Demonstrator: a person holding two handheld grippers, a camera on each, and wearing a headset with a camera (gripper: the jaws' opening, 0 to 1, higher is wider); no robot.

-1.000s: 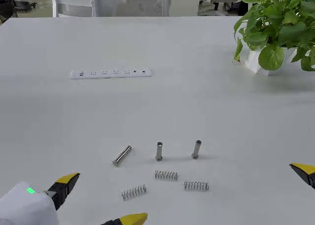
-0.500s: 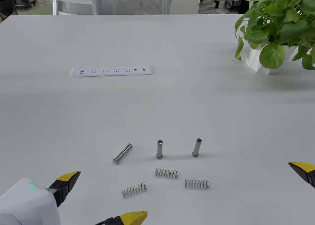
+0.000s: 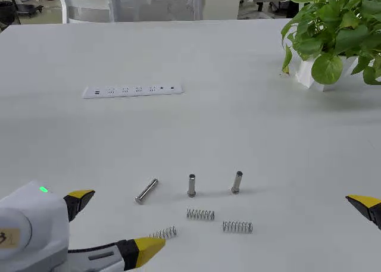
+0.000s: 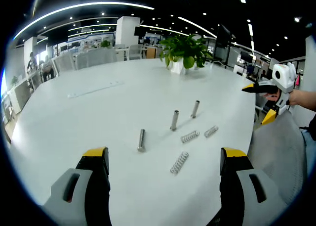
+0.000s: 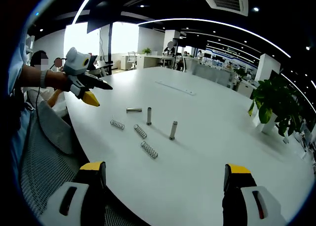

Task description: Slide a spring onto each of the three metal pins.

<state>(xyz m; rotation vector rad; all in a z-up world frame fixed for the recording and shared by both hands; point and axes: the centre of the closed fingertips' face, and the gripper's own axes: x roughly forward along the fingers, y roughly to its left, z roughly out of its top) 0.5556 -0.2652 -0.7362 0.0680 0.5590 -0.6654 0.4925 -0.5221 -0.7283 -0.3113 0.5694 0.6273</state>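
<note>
Jaws of the left gripper (image 3: 113,223) stand spread wide at the near edge of the counter (image 3: 250,123), holding nothing. One yellow tip sits just beside the nearest spring (image 3: 162,233), though I cannot tell whether it touches. The right gripper (image 5: 165,167) is likewise spread and empty, off at the right side and well apart from the parts.

Two more springs lie flat a little farther on: a middle spring (image 3: 200,213) and a right spring (image 3: 237,226). None is on a pin. Behind them the three metal pins sit in a rough row. The left pin (image 3: 146,190) lies on its side, the middle pin (image 3: 191,185) stands upright on its head, and the right pin (image 3: 237,181) also stands, leaning slightly.

Farther back a white power strip (image 3: 132,90) lies flat on the counter, and a leafy potted plant (image 3: 333,28) sits toward the far right corner. Chairs (image 3: 83,1) stand beyond the far edge.
</note>
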